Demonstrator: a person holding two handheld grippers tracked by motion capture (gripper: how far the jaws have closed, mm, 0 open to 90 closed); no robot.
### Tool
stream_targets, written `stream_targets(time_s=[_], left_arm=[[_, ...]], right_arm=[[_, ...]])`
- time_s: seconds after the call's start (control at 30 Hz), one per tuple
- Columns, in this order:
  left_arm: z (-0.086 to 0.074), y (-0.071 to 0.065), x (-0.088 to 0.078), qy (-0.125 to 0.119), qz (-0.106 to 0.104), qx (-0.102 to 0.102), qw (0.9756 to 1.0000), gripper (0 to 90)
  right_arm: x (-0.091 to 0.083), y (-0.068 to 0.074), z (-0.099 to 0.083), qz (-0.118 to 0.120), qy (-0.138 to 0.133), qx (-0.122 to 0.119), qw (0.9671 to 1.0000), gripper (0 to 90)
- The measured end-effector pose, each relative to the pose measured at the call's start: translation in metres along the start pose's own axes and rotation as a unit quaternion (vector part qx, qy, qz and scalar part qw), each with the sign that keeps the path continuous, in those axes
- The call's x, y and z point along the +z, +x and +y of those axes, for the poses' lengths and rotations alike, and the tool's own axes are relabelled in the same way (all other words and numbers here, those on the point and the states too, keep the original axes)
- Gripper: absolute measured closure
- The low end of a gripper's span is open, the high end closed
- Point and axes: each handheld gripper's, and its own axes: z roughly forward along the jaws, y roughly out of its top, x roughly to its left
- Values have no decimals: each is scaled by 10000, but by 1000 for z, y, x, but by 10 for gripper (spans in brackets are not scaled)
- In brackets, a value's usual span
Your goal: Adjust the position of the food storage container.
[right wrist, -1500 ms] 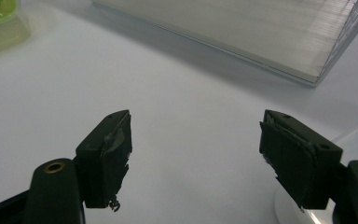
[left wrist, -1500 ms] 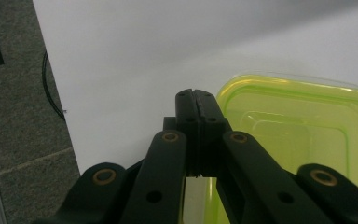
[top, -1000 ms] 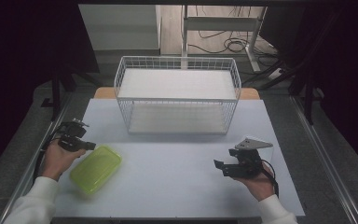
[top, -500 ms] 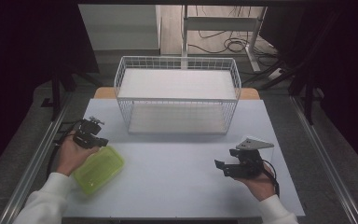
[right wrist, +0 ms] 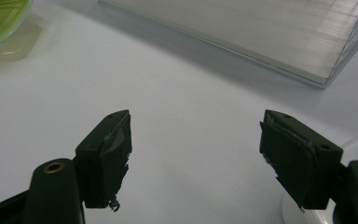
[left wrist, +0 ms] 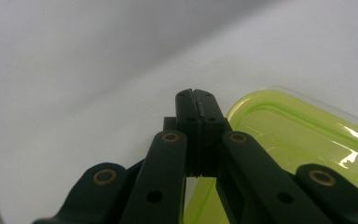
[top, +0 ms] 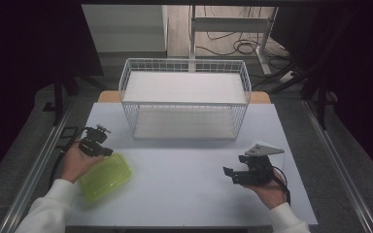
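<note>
— While the left gripper point(top: 95, 143) hangs at the green container's point(top: 105, 176) far corner with jaws pressed together and empty, what worries you?
— Shut like that, it would probably just shove the container along the smooth white counter point(top: 184, 184).
— And the right gripper point(top: 233, 174)?
— Wide open, empty, well apart; wire basket point(top: 184, 99) beyond, dark room around.

Wire basket point(top: 184, 99) blocks table's point(top: 184, 194) far middle — green container point(top: 106, 175) near left; centre open.
</note>
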Motion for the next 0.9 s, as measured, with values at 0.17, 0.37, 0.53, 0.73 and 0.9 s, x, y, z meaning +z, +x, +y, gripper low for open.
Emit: stream_targets(time_s=[0.17, 0.37, 0.53, 0.73, 0.9], left_arm=[[5, -19, 3, 25, -155, 246, 9996, 900], [3, -27, -4, -83, -227, 358, 9991, 900], [-13, -10, -24, -302, -200, 8, 9993, 900], [-54, 18, -51, -477, -25, -553, 9973, 900], [-88, 24, -52, -298, 66, -722, 9969, 900]], right_arm=[[0, 0, 0, 23, 7, -20, 10000, 252], [0, 1, -1, 35, 1, -17, 10000, 251], [-1, 1, -1, 48, -7, -22, 10000, 251], [-1, 0, -1, -1, -11, -1, 10000, 251], [1, 2, 1, 17, 3, -37, 10000, 251]])
